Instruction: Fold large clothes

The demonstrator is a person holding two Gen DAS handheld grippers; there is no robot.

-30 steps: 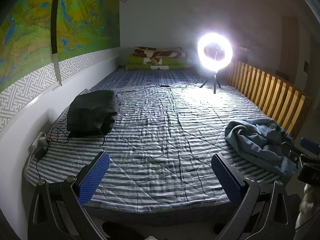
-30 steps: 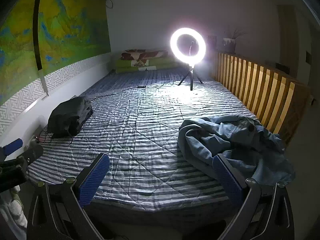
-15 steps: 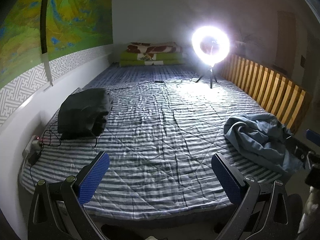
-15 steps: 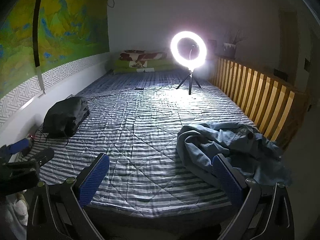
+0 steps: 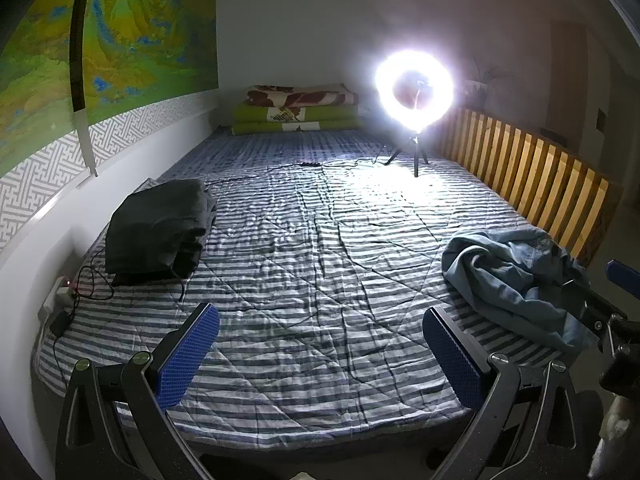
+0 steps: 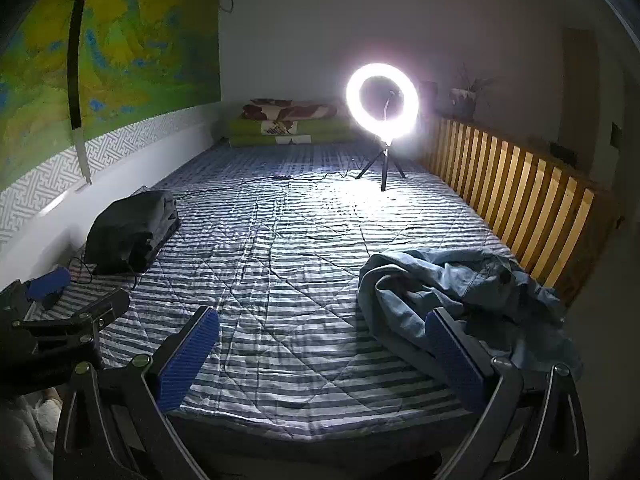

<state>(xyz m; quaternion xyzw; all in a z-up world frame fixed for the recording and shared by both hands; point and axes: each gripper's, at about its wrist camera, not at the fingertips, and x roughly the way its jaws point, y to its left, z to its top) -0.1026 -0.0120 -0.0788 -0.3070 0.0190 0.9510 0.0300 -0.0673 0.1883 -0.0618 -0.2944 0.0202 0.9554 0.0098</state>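
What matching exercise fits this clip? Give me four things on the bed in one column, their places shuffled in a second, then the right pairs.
Things:
1. crumpled blue garment
2. folded dark garment
3. ring light
4. stacked bedding

Places:
A. against the far wall, at the head of the bed
B. near left side, by the wall
C. near right side, by the wooden slat rail
D. on a tripod, far right part of the bed

Pairs: 1-C, 2-B, 3-D, 4-A
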